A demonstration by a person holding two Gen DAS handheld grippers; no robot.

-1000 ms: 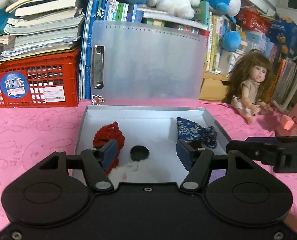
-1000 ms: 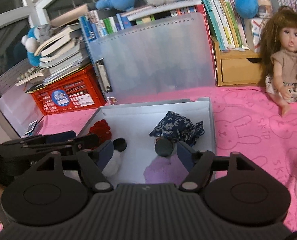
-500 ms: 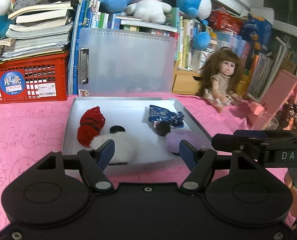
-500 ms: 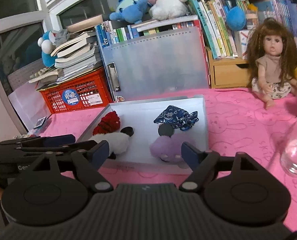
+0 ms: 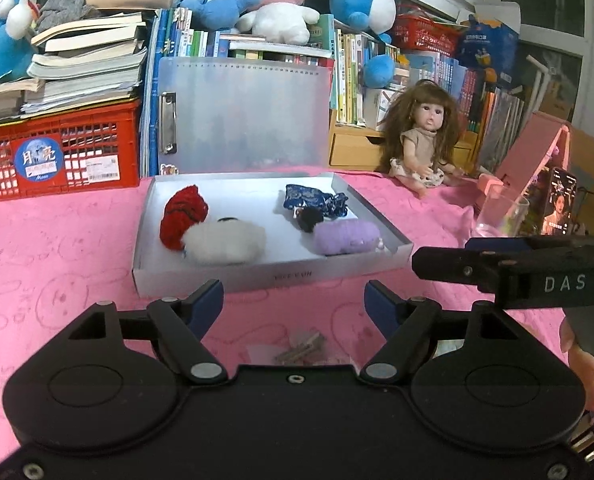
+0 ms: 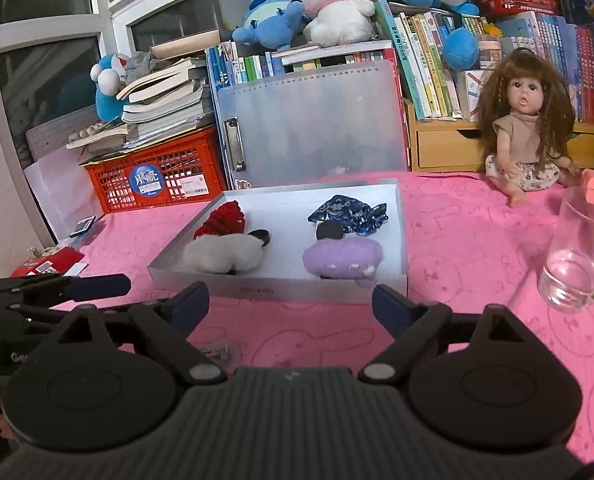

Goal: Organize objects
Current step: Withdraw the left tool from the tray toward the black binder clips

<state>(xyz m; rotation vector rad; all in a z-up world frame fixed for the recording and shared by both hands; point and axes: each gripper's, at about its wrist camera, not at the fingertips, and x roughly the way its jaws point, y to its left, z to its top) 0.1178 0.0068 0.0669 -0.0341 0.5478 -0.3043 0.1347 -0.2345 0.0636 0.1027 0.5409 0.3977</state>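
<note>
A shallow white box [image 5: 273, 274] [image 6: 281, 290] lies on the pink cloth. It holds a red knit piece [image 5: 183, 216] [image 6: 223, 220], a white fluffy piece [image 5: 225, 242] [image 6: 225, 254], a blue patterned pouch [image 5: 313, 200] [image 6: 349, 212] and a purple fluffy piece [image 5: 345, 236] [image 6: 341, 258]. My left gripper [image 5: 295, 306] is open and empty, in front of the box. My right gripper [image 6: 291, 306] is open and empty, also in front of the box.
A small clear bag with wooden clips [image 5: 301, 350] [image 6: 217, 350] lies just in front of the left gripper. A glass [image 6: 573, 256] stands at the right. A doll [image 5: 423, 140], a red crate [image 5: 57, 152], a clear folder [image 5: 245, 116] and books stand behind.
Both grippers have pulled back out of the box toward me. The white and purple pieces now lie in the box, clear of the jaws.
</note>
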